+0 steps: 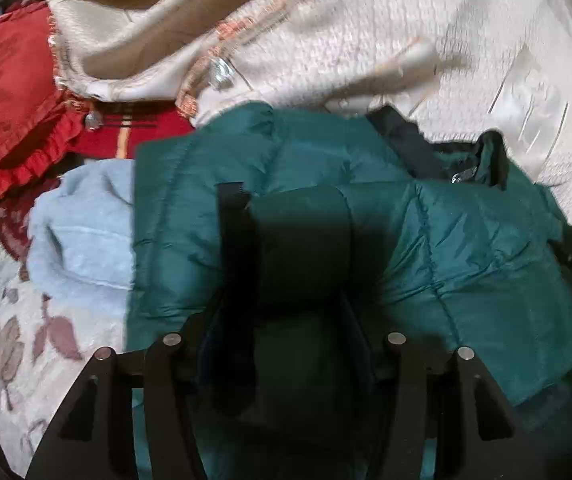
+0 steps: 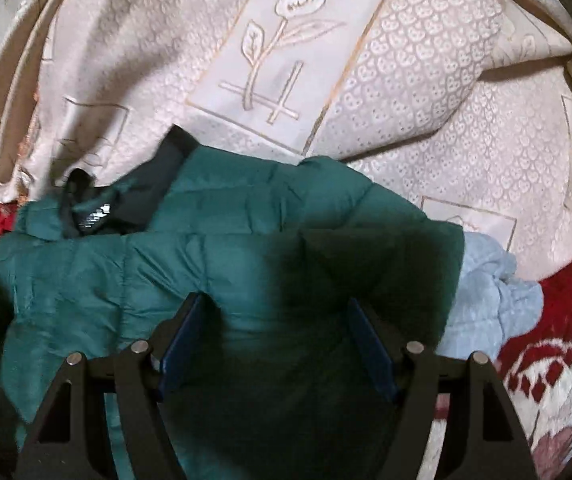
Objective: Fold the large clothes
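1. I read the left hand-held gripper [image 1: 286, 312] as parted: its two fingers stand apart in shadow above the teal quilted jacket [image 1: 465, 248], and I see no fabric pinched between the pads.
2. I read the right hand-held gripper [image 2: 276, 320] as wide open. Its blue pads [image 2: 180, 340] frame a dark, shadowed stretch of the teal quilted jacket [image 2: 226, 208] without pressing on it.
3. The teal quilted jacket lies bunched in the middle of a bed, directly beneath both hand-held grippers. Its dark collar [image 2: 158, 184] sits at the far edge; in the right wrist view it is far left.
4. A cream embossed bedspread [image 2: 425, 112] with a tulip panel lies crumpled just beyond the jacket and touches its far edge.
5. A light blue cloth [image 1: 82, 232] lies just beside the jacket, partly tucked under it: left in the left wrist view, right in the right wrist view.
6. A red frilled cushion [image 1: 10, 112] rests far left in the left wrist view.
7. A floral red-and-white blanket [image 2: 545, 360] covers the near surface.
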